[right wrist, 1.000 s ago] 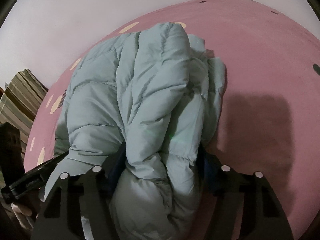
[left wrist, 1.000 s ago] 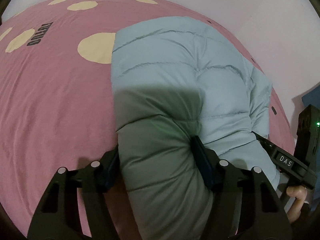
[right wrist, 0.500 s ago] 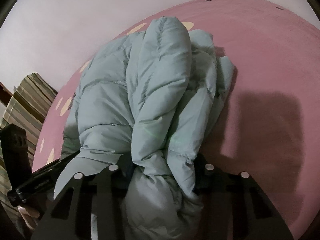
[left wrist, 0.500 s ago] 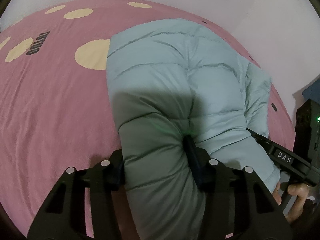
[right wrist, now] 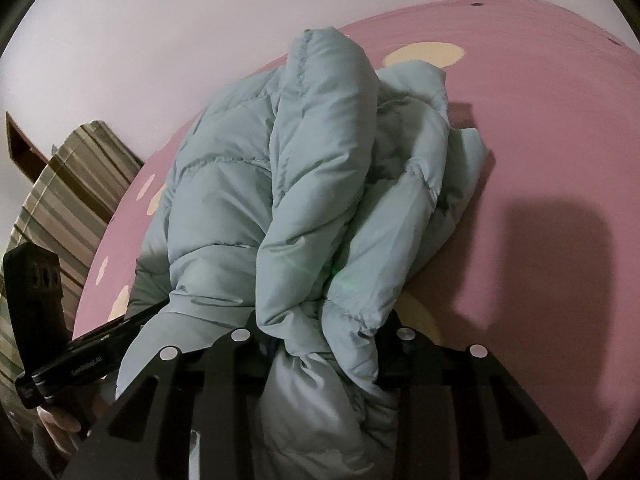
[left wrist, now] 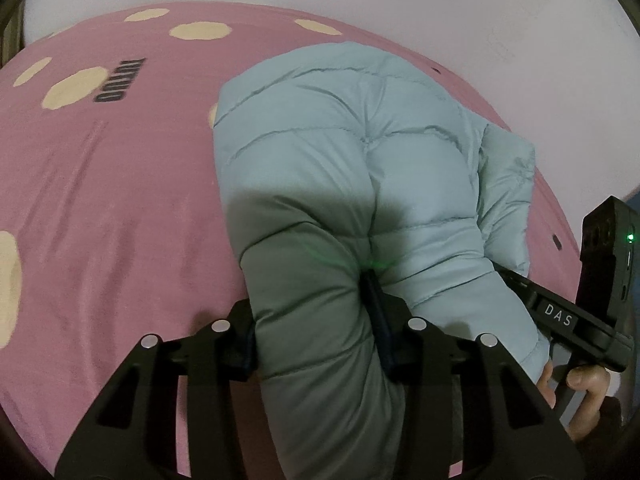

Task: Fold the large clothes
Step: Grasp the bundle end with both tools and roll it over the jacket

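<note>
A pale blue puffer jacket lies bunched on a pink bed sheet with cream spots. My left gripper has a thick padded fold of it between its jaws, which are closing and dent the padding on both sides. From the right wrist the jacket is a heap of rolled folds. My right gripper is closing on a gathered bundle at the heap's near end, its pads pressed into the fabric. The fingertips of both grippers are partly buried in the cloth.
The right gripper's black body and a hand show at the jacket's right side. Pink sheet spreads to the right of the heap. A striped cushion or bedding sits at the bed's left edge. A pale wall is behind.
Both grippers have narrowed on the jacket, squeezing the folds thinner. The left view has shifted and the heap looks pulled slightly toward me and bunched higher.
</note>
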`<state>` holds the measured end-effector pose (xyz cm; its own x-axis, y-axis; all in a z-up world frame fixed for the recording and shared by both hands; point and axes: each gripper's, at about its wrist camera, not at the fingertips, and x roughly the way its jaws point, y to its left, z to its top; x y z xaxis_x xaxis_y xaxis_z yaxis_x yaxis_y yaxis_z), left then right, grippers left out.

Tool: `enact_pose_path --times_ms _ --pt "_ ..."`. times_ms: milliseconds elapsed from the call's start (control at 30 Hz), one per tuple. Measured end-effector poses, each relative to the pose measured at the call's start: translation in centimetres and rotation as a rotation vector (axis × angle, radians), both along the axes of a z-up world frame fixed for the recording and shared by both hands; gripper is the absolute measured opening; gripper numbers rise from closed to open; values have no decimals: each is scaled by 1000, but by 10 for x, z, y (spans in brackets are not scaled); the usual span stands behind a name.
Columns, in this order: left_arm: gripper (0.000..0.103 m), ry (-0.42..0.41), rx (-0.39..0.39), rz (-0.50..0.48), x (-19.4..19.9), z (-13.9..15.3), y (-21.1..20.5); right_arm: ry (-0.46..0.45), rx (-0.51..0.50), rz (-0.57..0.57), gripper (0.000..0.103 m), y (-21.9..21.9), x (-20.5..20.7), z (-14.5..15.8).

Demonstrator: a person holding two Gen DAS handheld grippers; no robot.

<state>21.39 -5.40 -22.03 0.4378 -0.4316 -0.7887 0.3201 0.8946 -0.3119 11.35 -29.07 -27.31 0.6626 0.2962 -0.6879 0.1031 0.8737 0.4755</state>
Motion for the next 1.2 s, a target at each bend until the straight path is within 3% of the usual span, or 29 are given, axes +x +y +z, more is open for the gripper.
enact_pose_path --times_ms 433,767,933,1200 --pt "43 6 -11 120 14 1 65 -6 -5 125 32 29 37 -1" --pt "44 -1 -17 121 14 0 62 -11 26 118 35 0 26 -1" --pt "47 3 -17 133 19 -1 61 -13 39 85 44 -8 21 -1" --pt "56 -29 47 150 13 5 56 -16 74 18 57 -32 5 1"
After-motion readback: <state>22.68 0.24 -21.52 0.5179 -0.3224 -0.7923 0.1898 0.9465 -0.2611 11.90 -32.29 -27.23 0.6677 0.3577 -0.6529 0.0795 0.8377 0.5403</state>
